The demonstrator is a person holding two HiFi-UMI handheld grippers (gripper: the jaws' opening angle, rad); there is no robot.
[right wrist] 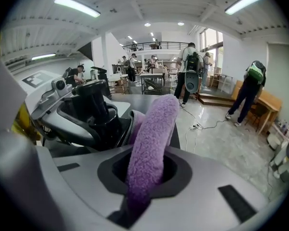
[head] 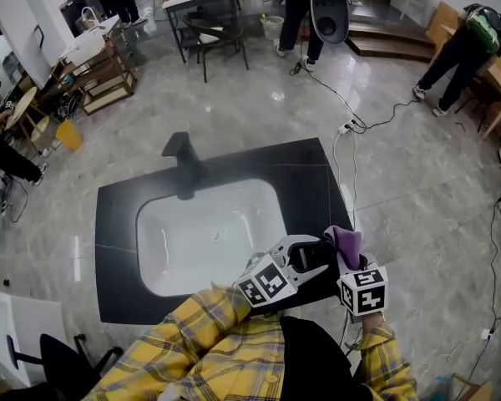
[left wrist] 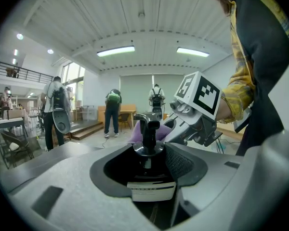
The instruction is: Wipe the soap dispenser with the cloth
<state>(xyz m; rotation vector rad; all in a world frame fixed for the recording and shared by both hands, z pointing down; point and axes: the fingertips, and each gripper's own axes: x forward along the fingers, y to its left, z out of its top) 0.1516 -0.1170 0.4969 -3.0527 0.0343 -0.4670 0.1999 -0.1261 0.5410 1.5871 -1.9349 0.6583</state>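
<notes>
A black soap dispenser [left wrist: 147, 134] with a pump head stands upright between the jaws of my left gripper [left wrist: 147, 161], which is shut on its body above a white label. In the head view the left gripper [head: 311, 261] holds the dispenser [head: 307, 256] over the counter's near right corner. My right gripper [right wrist: 147, 170] is shut on a fuzzy purple cloth [right wrist: 151, 143], whose free end leans against the dispenser [right wrist: 94, 110]. The cloth [head: 344, 245] sits just right of the dispenser in the head view, above the right gripper [head: 349, 261].
A black countertop [head: 309, 174] holds a white sink basin [head: 209, 232] with a black faucet [head: 184, 164] at its far side. A cable and power strip [head: 348, 128] lie on the floor to the right. People stand at tables far behind.
</notes>
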